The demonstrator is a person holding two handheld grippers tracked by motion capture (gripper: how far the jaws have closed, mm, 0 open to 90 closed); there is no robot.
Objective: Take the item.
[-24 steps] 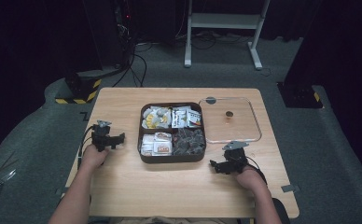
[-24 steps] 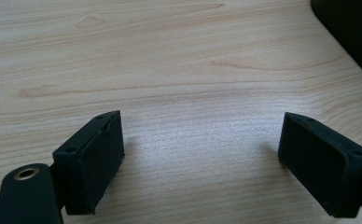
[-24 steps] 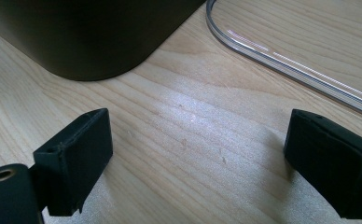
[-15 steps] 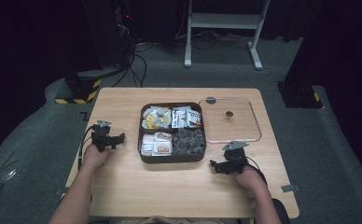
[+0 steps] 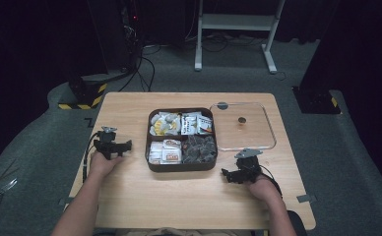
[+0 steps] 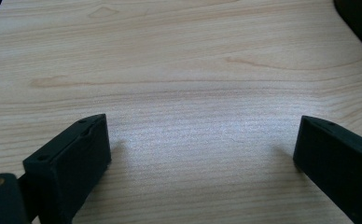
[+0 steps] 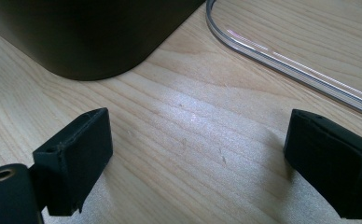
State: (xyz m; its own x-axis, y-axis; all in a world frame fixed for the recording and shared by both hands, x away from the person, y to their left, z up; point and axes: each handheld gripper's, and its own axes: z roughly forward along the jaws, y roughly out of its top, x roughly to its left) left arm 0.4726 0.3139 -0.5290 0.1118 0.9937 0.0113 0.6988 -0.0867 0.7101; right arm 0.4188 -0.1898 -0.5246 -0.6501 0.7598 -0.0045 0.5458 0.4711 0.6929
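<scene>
Wooden table [image 5: 130, 187]: snack box [image 5: 181, 164] between left tongs [image 5: 125, 146], right tongs [image 5: 228, 174].

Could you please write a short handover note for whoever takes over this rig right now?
Left hand-held gripper: open, nothing between the jaws, resting on the table left of the snack box.
Right hand-held gripper: open, holding nothing, on the table by the box's near right corner.
The dark four-compartment snack box sits mid-table, filled with packets. Its clear lid lies flat beside it, on its right.
Done: lid is off, box is filled.
Left: probably fitting the lid on; nothing is gripped yet.
</scene>
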